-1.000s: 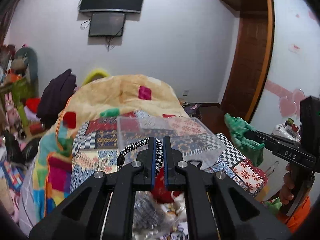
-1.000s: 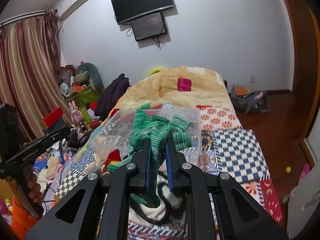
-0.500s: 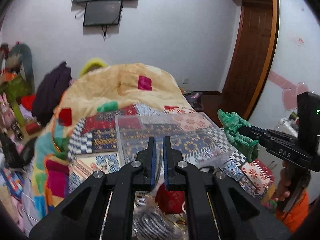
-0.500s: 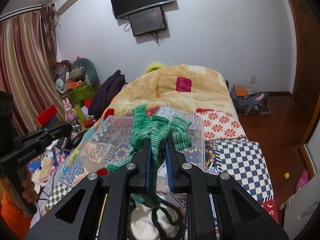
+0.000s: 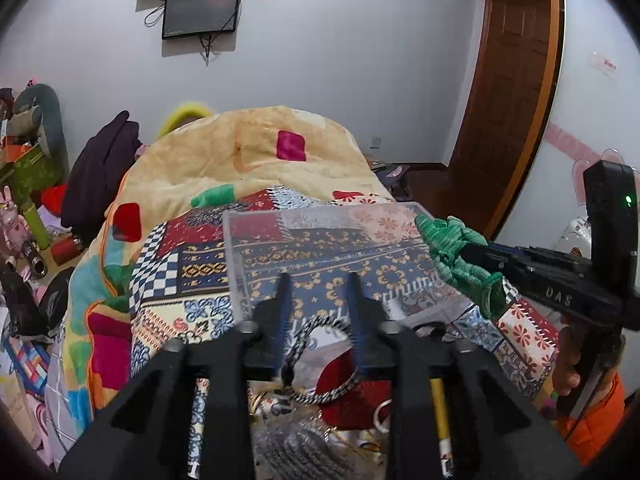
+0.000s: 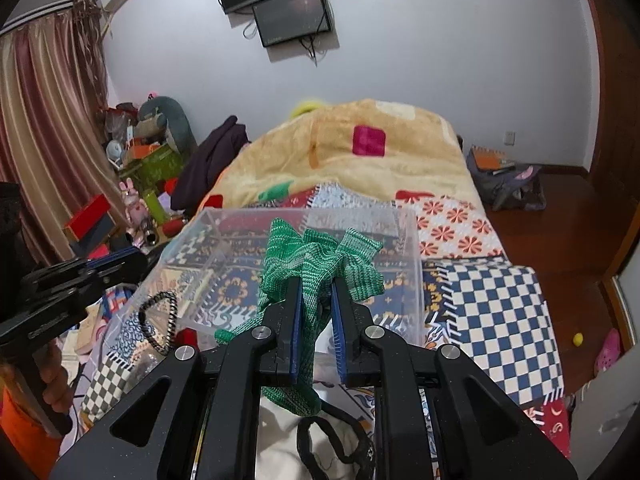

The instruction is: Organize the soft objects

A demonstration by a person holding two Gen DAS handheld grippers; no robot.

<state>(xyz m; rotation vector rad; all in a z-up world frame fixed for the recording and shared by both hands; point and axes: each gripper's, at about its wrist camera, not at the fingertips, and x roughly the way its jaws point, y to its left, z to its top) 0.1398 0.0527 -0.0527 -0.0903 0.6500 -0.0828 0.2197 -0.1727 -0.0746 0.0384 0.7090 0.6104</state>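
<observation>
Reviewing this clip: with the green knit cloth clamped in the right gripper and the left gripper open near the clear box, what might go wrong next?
1. The green knit cloth hangs below the right gripper, so its tail may catch the clear box wall.
2. The black-and-white cord loop below the open left gripper looks close to the box's near edge, perhaps outside it.

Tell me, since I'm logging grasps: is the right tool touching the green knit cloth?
Touching. The right wrist view shows the right tool closed on the green knit cloth, fabric pinched between its fingers and hanging below.
</observation>
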